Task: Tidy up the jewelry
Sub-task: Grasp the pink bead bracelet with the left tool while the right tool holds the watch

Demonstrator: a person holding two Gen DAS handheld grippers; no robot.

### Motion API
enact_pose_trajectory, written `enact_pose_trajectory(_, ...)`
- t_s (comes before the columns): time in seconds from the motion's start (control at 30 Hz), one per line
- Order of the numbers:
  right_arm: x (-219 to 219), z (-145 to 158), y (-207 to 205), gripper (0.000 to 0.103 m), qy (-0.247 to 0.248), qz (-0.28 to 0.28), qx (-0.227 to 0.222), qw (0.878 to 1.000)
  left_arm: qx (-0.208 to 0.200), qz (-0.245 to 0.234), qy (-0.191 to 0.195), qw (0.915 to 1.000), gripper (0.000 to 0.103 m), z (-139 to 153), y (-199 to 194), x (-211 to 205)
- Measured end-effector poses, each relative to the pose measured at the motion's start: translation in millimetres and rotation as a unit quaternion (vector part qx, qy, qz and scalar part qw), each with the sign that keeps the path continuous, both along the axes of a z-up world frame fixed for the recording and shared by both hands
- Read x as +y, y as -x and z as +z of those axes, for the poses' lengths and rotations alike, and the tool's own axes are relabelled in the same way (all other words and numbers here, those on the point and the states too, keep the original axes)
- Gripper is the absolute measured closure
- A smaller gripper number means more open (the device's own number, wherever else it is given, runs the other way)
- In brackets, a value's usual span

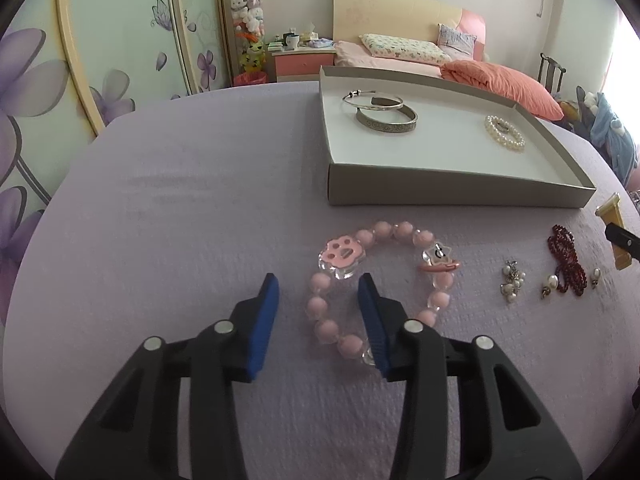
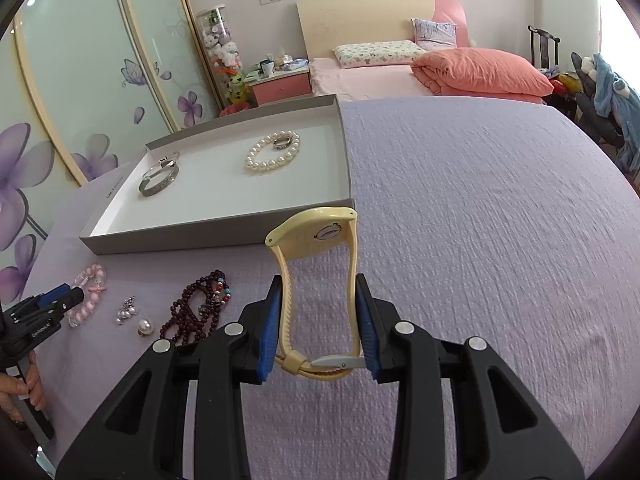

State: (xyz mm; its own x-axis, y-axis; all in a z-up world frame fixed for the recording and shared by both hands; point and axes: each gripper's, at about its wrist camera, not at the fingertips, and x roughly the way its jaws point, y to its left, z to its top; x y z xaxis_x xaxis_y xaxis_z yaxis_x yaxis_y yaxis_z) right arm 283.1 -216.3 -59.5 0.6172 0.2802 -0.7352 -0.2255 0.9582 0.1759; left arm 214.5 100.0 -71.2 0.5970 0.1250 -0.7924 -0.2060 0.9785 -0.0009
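- Left gripper (image 1: 318, 284): fingers part open, straddling the left side of the pink bracelet (image 1: 380, 280) on the lavender bench (image 1: 180, 200); one finger sits inside the loop, pads not pressing it.
- Right gripper (image 2: 318, 288): fingers clamped on the yellow watch (image 2: 316, 240) strap, watch raised, face at 12 o'clock.
- Tray (image 1: 440, 192) at 12–1 o'clock in left view: two bangles (image 1: 384, 114), pearl bracelet (image 1: 505, 134).
- Right view only: ring (image 2: 283, 143) inside the pearl loop; a hand (image 2: 24, 384) at 9 o'clock.
- Loose on bench: red beads (image 2: 200, 308), pearl earrings (image 1: 512, 284).
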Motion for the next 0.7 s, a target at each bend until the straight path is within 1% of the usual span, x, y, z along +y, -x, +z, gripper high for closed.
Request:
enact_pose_trajectory(0.13, 3.6, 2.0, 1.9, 0.067, -0.001, 0.004, -0.003, 1.000, 0.003, -0.005, 0.000, 1.0000, 0.068, 0.5, -1.1, -3.4)
enact_pose_trajectory(0.17, 5.1, 2.9, 2.3, 0.067, -0.002, 0.006, -0.003, 1.000, 0.003, -0.006, 0.000, 1.0000, 0.071, 0.4, -1.2, -4.0)
enact_pose_trajectory(0.27, 7.4, 4.5, 2.9, 0.067, -0.003, 0.009, -0.005, 1.000, 0.002, -0.014, -0.004, 0.9999, 0.088, 1.1, -2.0, -6.1)
enact_pose_trajectory(0.37, 9.2, 6.9, 5.7, 0.067, -0.004, 0.014, -0.009, 1.000, 0.001, -0.014, -0.002, 0.9999, 0.090, 1.2, -1.5, -7.3)
enact_pose_trajectory(0.57, 12.7, 14.6, 11.1, 0.067, -0.005, 0.022, -0.020, 1.000, -0.010, -0.011, 0.024, 0.9996, 0.090, 4.3, 6.3, -0.6)
enact_pose_trajectory(0.7, 13.7, 17.7, 12.6, 0.067, -0.004, 0.024, -0.023, 0.999, -0.030, -0.020, 0.033, 0.9988, 0.090, 18.0, 13.6, 0.9)
